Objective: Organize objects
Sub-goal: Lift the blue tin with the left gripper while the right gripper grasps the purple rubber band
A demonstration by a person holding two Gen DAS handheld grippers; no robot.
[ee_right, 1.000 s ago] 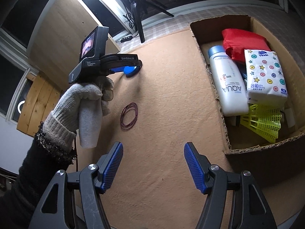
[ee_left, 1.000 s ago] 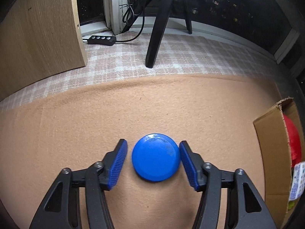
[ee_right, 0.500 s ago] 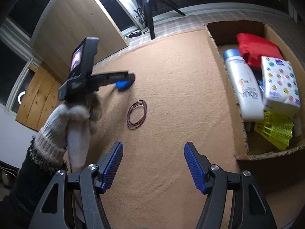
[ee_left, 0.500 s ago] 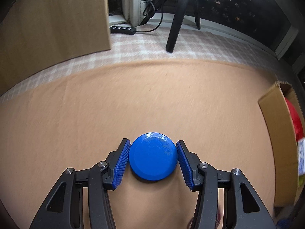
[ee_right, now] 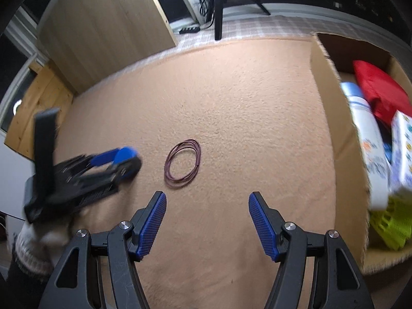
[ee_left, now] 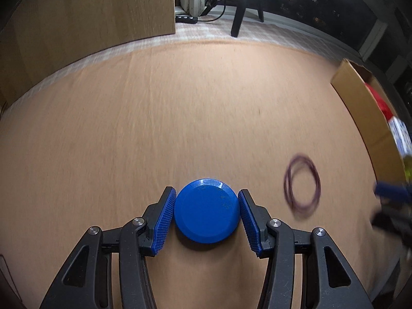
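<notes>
My left gripper (ee_left: 206,212) is shut on a round blue lid (ee_left: 207,211), its pads against both sides, held over the tan carpet. It also shows blurred in the right wrist view (ee_right: 123,159), with the lid (ee_right: 125,152) at its tip. A coil of dark red rubber bands (ee_left: 302,186) lies on the carpet to its right, and shows in the right wrist view (ee_right: 183,163). My right gripper (ee_right: 207,221) is open and empty, just short of the bands. An open cardboard box (ee_right: 324,97) stands at the right, also seen from the left wrist (ee_left: 360,118).
The box holds a red pouch (ee_right: 378,92), a white bottle (ee_right: 365,134), a tissue pack (ee_right: 403,154) and a yellow-green net item (ee_right: 391,229). A wooden panel (ee_right: 108,28), a tripod leg (ee_right: 218,13) and a power strip (ee_right: 189,29) stand beyond the carpet.
My left gripper closed on the blue lid and carried it back toward the rubber bands. My right gripper turned and moved toward the bands.
</notes>
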